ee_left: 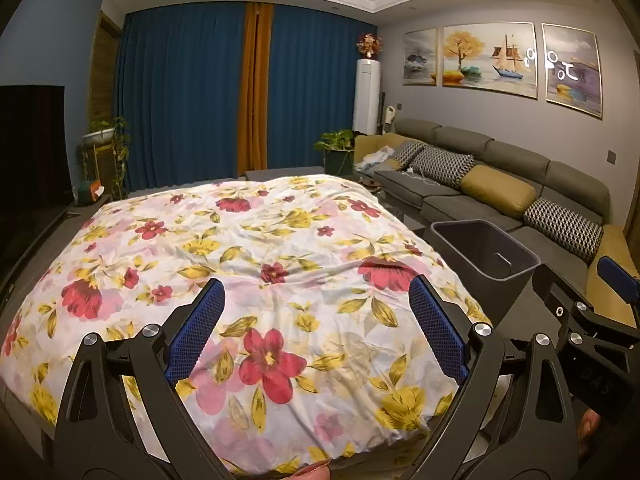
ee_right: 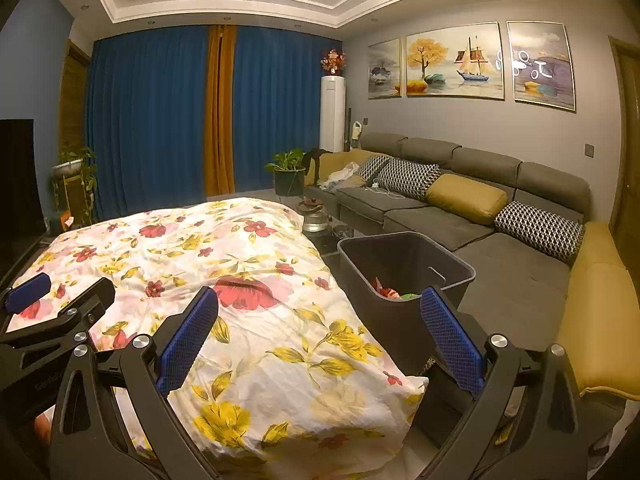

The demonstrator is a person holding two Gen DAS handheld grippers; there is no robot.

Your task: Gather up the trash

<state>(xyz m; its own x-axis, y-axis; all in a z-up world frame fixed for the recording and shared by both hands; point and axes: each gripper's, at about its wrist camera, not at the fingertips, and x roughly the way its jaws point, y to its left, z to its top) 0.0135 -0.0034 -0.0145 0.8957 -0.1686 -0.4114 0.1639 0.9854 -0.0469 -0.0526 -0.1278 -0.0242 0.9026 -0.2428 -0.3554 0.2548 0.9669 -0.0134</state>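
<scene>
We hold both grippers wide apart and empty above a table draped in a floral cloth (ee_left: 248,256). In the left wrist view, the left gripper (ee_left: 316,332) hovers over the near half of the cloth, its blue pads (ee_left: 196,332) spread and gripping nothing; the right gripper's blue-tipped frame shows at 3 o'clock at the edge of that view. In the right wrist view, the right gripper (ee_right: 320,340) hangs over the cloth's near right corner, pads likewise parted and bare, with the left gripper visible at 9 o'clock. The grey trash bin (ee_right: 404,276) stands just beside the table's right edge, at about 1 o'clock from the right gripper, and the collected trash (ee_right: 390,291), red and green scraps, lies at its bottom. No litter shows on the cloth. Beyond the bin, at 2 o'clock, a grey sofa (ee_right: 480,216) with patterned and mustard cushions runs along the wall; blue curtains (ee_right: 148,120) fill 12 o'clock.
</scene>
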